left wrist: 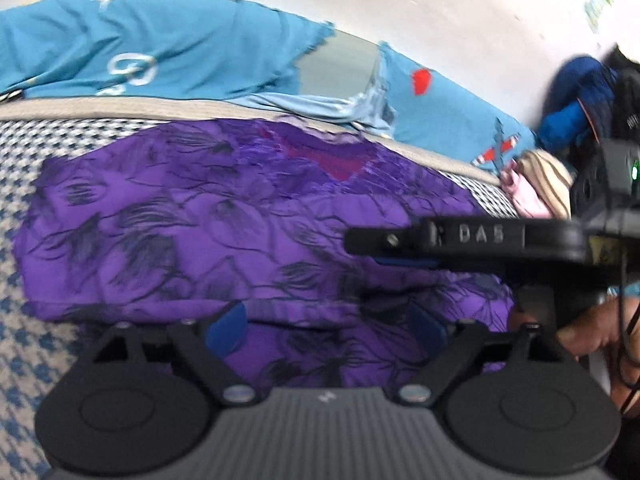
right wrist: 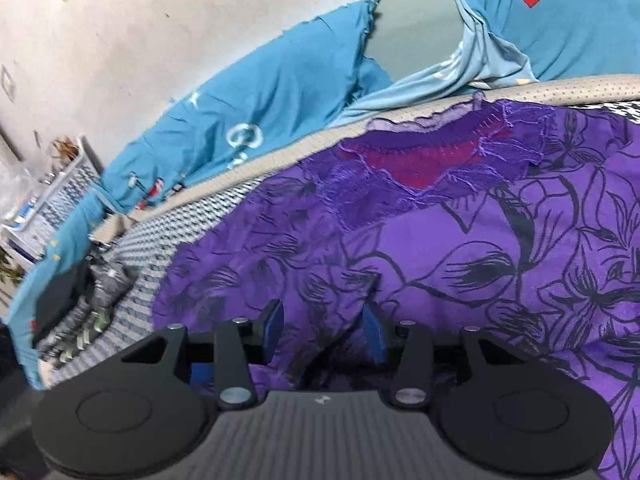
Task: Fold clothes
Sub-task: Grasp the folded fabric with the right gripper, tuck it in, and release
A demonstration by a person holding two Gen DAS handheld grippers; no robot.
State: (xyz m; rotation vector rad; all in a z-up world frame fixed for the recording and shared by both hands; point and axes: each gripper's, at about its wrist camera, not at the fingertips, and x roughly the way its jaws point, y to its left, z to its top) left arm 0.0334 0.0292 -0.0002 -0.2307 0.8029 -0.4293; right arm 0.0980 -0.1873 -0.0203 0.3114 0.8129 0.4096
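- Purple flowered garment lies spread on the checked bed cover, neckline toward the blue pillows.
- Thin, limp, light cloth by the look of it; best pinched at hem or side edges.
- Left tool spread wide over the near hem.
- Right tool parted, fabric bunched between its fingers.

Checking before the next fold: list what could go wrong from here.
1. The left gripper and the right gripper both stand open over the purple floral garment, so closing now may pinch several layers or miss the hem.
2. The right gripper reaches across the left wrist view, so the two could collide.
3. The lace neckline could snag.
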